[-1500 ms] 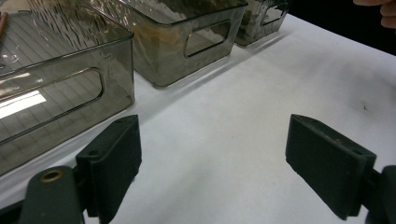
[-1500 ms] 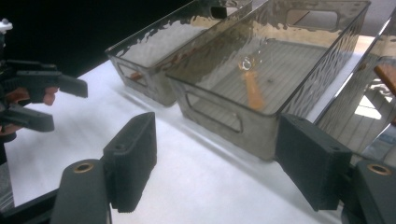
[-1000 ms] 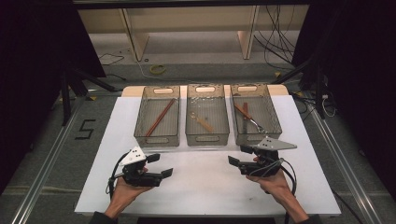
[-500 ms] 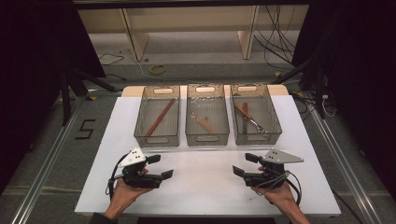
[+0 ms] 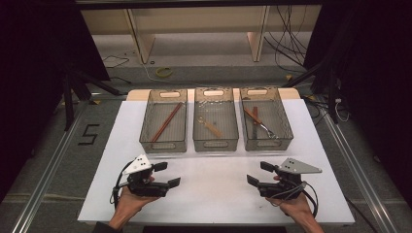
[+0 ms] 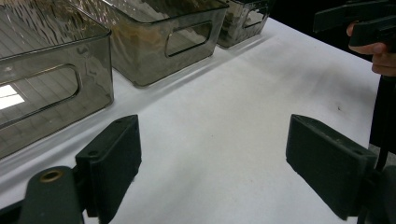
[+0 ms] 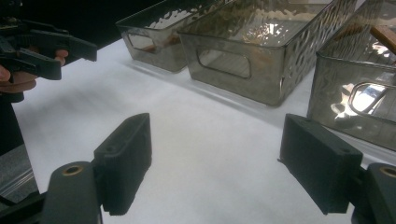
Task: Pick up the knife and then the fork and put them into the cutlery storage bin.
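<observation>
left tool (image 5: 166, 174) wide, empty | right tool (image 5: 256, 174) wide, empty, jaws just opening | nearest: tongs (image 5: 262, 127) in right bin (image 5: 288, 127) – likely stiff, slick metal; grip mid-handle

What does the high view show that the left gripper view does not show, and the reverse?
High view: what lies inside the bins, namely the chopsticks in the left bin, a wooden utensil in the middle bin, and tongs in the right bin; also the floor.
Left gripper view: the left claw up close, its jaws open over bare tabletop.
Both: the three bins, the white table and the right claw.
</observation>
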